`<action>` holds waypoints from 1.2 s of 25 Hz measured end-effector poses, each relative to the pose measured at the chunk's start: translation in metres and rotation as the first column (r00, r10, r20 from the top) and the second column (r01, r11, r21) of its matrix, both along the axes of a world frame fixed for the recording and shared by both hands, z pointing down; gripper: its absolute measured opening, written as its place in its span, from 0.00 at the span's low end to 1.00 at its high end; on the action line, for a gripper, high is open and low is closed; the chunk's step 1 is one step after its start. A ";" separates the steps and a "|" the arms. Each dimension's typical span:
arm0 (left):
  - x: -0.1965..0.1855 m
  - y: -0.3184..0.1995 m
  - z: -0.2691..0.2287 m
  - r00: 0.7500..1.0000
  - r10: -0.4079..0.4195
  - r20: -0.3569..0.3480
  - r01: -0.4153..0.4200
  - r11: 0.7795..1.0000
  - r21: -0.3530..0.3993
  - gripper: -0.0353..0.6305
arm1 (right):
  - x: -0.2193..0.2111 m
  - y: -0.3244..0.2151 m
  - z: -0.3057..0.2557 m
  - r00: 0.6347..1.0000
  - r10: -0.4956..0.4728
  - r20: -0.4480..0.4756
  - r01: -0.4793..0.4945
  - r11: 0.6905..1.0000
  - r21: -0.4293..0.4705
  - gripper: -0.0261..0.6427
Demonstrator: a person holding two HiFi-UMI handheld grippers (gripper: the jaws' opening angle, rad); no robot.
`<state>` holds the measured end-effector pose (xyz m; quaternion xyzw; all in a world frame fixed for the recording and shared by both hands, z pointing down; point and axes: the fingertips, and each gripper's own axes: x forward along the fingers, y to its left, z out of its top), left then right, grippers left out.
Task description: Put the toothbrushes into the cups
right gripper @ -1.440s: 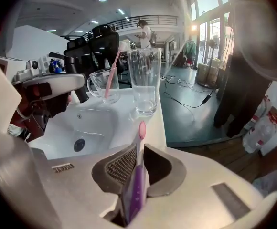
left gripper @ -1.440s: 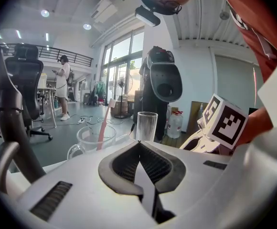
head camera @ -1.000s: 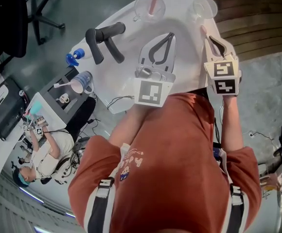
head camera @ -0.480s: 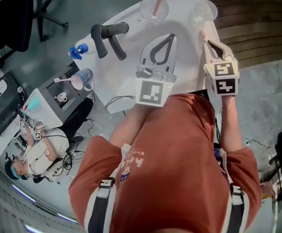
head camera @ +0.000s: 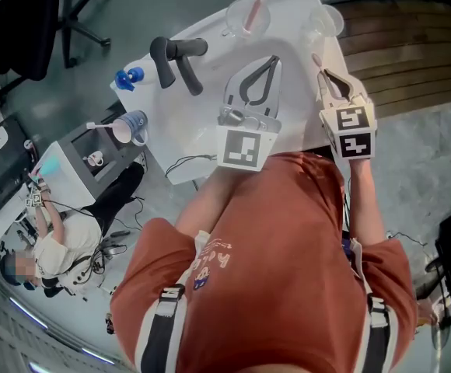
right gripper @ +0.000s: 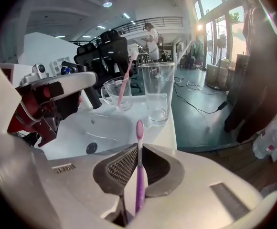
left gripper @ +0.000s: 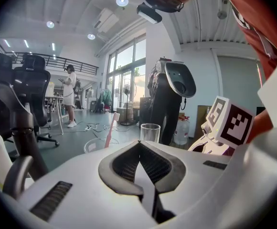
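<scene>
In the head view two clear cups stand at the far end of the white counter (head camera: 210, 37). The left cup (head camera: 243, 12) holds a pink toothbrush (head camera: 256, 2); the right cup (head camera: 324, 20) is empty. My right gripper (head camera: 324, 74) is shut on a purple toothbrush (head camera: 317, 61), brush head pointing toward the empty cup and short of it. The right gripper view shows that purple toothbrush (right gripper: 139, 166) upright between the jaws, with the empty cup (right gripper: 157, 92) ahead and the other cup (right gripper: 115, 93) to its left. My left gripper (head camera: 273, 59) is shut on nothing, over the counter's middle.
A black bent tap (head camera: 175, 57) and a blue bottle (head camera: 128, 78) stand on the counter's left part. A shallow basin with a drain hole (right gripper: 91, 148) lies before the cups. The counter's right edge drops to a wooden floor (head camera: 396, 45). A person sits at a desk at lower left (head camera: 62, 247).
My right gripper with the purple toothbrush has shifted slightly left in the head view. The left gripper has stayed where it was. The head camera has drifted a little.
</scene>
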<state>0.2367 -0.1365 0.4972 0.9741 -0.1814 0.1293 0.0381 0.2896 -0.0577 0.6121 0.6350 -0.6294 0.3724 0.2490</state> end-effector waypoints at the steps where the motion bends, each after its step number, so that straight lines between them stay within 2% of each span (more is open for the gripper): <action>1: 0.000 0.001 -0.001 1.000 0.001 0.000 -0.001 1.000 0.002 0.08 | 0.000 0.000 -0.003 1.000 0.001 -0.003 -0.001 1.000 0.008 0.10; 7: 0.000 0.002 -0.011 1.000 0.004 -0.006 -0.004 0.999 0.043 0.08 | 0.006 -0.008 -0.034 1.000 0.017 -0.023 -0.014 0.993 0.115 0.10; 15: -0.002 0.002 -0.027 1.000 -0.003 -0.030 0.006 0.997 0.073 0.08 | 0.003 -0.018 -0.065 0.998 0.045 -0.045 -0.034 0.977 0.212 0.10; 19: 0.000 0.001 -0.031 0.999 -0.021 -0.048 0.025 0.997 0.077 0.08 | 0.009 -0.023 -0.092 0.996 0.070 -0.047 -0.052 0.949 0.312 0.10; 24: -0.001 0.002 -0.033 0.997 -0.038 -0.064 0.042 0.997 0.072 0.08 | 0.024 -0.029 -0.126 0.990 0.128 -0.067 -0.087 0.899 0.430 0.10; 30: 0.002 0.001 -0.031 0.997 -0.038 -0.062 0.043 0.996 0.079 0.08 | 0.036 -0.043 -0.144 0.986 0.149 -0.075 -0.093 0.862 0.498 0.10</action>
